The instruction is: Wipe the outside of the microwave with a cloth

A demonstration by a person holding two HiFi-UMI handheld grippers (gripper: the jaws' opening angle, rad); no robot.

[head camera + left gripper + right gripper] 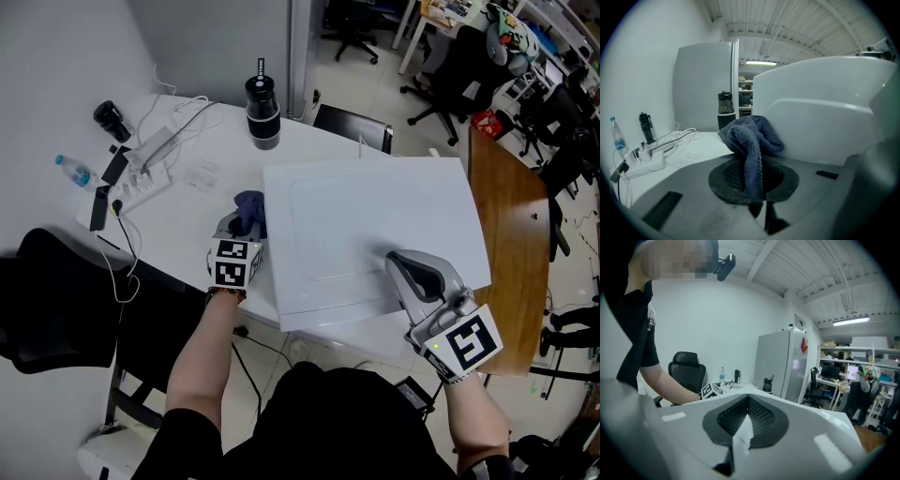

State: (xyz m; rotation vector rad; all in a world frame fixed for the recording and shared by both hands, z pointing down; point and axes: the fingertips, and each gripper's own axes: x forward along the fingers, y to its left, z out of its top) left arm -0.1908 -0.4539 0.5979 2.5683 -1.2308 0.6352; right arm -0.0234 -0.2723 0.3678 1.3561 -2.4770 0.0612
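The white microwave (375, 216) fills the middle of the desk, seen from above. My left gripper (246, 223) is at the microwave's left side, shut on a dark blue cloth (250, 208). In the left gripper view the cloth (750, 136) bunches up out of the closed jaws of the left gripper (753, 178) and lies against the microwave's white side wall (825, 117). My right gripper (401, 261) rests on the front right part of the microwave's top, shut with nothing held. In its own view the right gripper (747, 401) shows its pads meeting.
A black tumbler (262, 112) stands behind the microwave's left corner. A power strip (150, 173) with cables, a water bottle (75, 172) and a small black object (111, 120) lie at the desk's left. A black chair (56, 300) is lower left, a wooden table (506, 216) right.
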